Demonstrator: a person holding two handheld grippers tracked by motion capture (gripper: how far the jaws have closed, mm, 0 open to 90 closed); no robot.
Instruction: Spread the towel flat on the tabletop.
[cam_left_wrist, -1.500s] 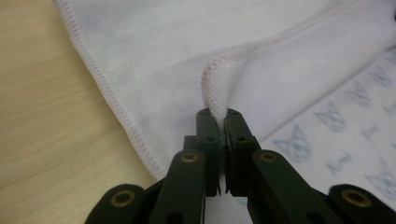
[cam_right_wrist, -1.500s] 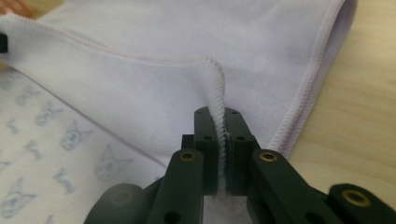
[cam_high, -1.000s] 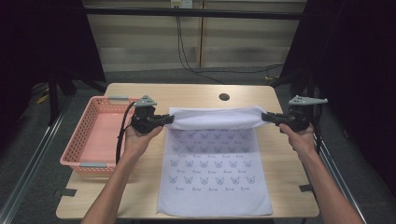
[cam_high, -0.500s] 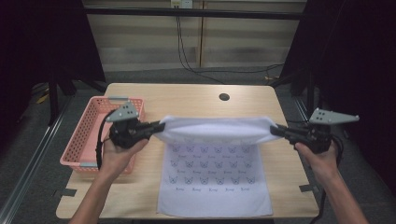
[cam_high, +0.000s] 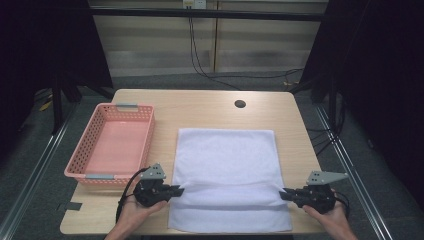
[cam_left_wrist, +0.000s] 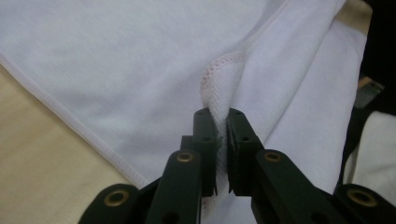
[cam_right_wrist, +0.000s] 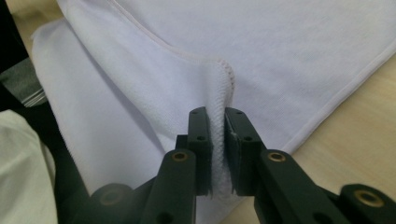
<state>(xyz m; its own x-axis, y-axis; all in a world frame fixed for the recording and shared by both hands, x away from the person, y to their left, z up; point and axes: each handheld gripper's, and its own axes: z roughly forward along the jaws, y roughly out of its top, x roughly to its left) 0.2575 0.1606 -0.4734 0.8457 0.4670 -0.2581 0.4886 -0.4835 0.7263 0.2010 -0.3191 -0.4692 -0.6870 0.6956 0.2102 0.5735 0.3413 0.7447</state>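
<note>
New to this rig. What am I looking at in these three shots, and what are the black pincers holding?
No robot here: a person holds a two-jaw clamp tool in each hand. The high view looks down on the table. The left gripper and right gripper sit at opposite edges of a white towel lying folded on the wood. A pink basket stands to its left. The other two shots come from cameras riding on each tool, looking along its black jaws. In both, a pinch of towel hem sits between the jaws, which have just been opening slightly, cloth still between the pads.
</note>
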